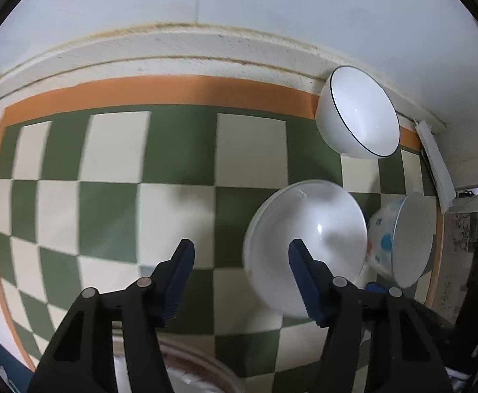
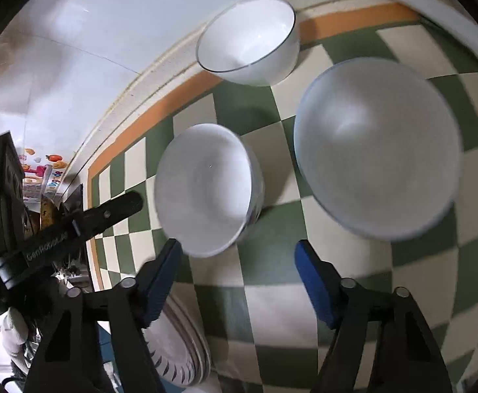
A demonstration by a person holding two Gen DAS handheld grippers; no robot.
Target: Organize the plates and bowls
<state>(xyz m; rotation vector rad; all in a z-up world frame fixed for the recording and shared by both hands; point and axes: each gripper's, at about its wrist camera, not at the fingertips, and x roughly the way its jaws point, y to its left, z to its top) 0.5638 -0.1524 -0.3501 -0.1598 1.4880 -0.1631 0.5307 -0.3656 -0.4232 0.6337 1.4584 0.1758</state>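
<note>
Left wrist view: the left gripper (image 1: 240, 255) hangs over a green-and-cream checkered cloth (image 1: 180, 154), jaws spread with nothing between them; its right finger (image 1: 304, 281) overlaps a plain white bowl (image 1: 304, 249). A dark-rimmed white bowl (image 1: 358, 114) sits by the wall, a patterned bowl (image 1: 399, 239) just right of the plain one.

Right wrist view: the right gripper (image 2: 239, 262) stands apart and empty, below the plain white bowl (image 2: 206, 190). The patterned bowl (image 2: 378, 170) lies right, the dark-rimmed bowl (image 2: 248, 39) beyond. Stacked plates (image 2: 180, 350) show lower left.
</note>
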